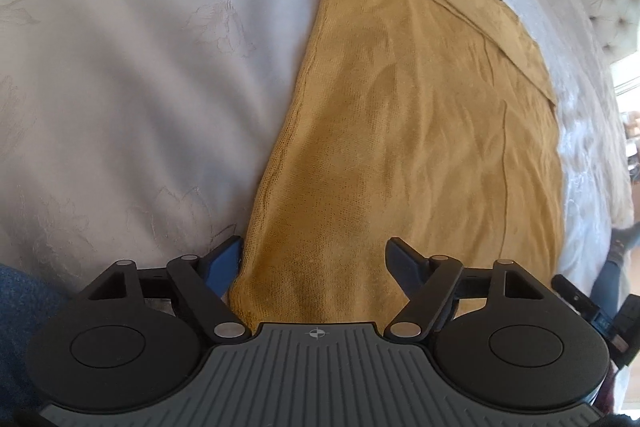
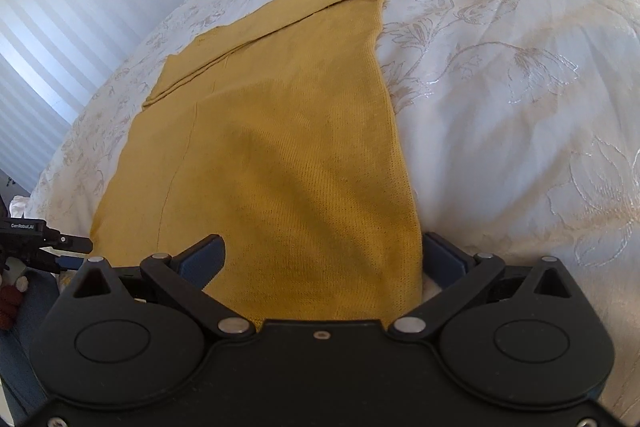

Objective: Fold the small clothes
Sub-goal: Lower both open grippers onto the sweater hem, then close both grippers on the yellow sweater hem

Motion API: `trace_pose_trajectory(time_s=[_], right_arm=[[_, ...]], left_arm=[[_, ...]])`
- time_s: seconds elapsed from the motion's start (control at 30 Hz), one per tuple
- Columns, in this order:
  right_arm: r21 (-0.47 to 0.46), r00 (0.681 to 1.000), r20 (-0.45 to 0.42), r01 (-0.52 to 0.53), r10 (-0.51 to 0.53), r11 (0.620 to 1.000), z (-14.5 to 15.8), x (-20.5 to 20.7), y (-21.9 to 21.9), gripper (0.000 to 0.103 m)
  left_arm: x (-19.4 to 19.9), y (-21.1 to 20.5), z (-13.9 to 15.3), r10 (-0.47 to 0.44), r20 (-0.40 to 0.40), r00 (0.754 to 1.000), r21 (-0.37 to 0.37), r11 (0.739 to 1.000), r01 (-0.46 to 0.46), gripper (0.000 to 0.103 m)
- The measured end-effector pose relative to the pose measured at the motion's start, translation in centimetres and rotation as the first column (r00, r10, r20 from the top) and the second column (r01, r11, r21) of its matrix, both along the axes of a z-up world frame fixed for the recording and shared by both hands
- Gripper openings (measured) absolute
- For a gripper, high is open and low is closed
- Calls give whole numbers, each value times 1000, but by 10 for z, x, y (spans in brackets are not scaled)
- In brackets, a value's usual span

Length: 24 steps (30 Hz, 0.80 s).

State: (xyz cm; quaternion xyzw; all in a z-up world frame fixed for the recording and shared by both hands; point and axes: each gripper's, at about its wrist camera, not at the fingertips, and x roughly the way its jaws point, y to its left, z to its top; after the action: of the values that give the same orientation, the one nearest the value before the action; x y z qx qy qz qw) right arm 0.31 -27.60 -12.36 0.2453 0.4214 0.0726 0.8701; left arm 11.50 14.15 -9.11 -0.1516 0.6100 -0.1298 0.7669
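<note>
Left wrist view: mustard garment [image 1: 400,131] lies flat on the bed [image 1: 140,87], its far side already folded over, both grippers' jaws spread wide astride its near hem, gripping nothing; further folds remain.

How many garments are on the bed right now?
1: a mustard knit garment lies flat on the white floral bedspread, its near end between both open grippers. More could lie outside these views.
</note>
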Motion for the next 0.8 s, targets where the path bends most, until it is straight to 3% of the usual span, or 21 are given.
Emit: trace_pose_trajectory(time_s=[0.33,0.43,0.5,0.57,0.6,0.63,0.7,0.73,0.77,0.8], right_arm=[[15,1000,3,4,-4,1000,-1,1,-1,103],[25,1000,6,7,-7,1000,-1,0,-2,103],[39,1000,5,13,-13,999,-1,-1,-3,103],[58,1000,5,17,-17,998,0,-2,-6,103],[68,1000,4,19,-19,998,0,-2,-7,102],[73,1000,4,24,-24,997,0,-3,-8,99],[71,999,2,34,-34,997,2,-5,-10,58],[79,999,-3,40,-40,996,2,-6,-12,46],[105,999,-8,47,-46,993,0,-7,-15,21],[129,999,-7,49,-49,990,-2,-7,-16,19]], left_arm=[[11,-14,-5,-22,29,999,38,999,21,77],[13,-24,-5,-69,38,997,61,996,66,83],[14,-28,-3,-98,39,994,80,992,95,81],[12,-28,0,-108,55,993,109,989,101,57],[11,-28,2,-99,66,993,124,988,90,36],[10,-26,3,-91,70,993,114,990,82,25],[8,-21,4,-69,87,994,64,996,64,14],[6,-19,5,-54,102,993,50,998,49,11],[4,-17,6,-47,117,992,37,998,43,10],[2,-15,9,-40,137,990,25,999,37,9]])
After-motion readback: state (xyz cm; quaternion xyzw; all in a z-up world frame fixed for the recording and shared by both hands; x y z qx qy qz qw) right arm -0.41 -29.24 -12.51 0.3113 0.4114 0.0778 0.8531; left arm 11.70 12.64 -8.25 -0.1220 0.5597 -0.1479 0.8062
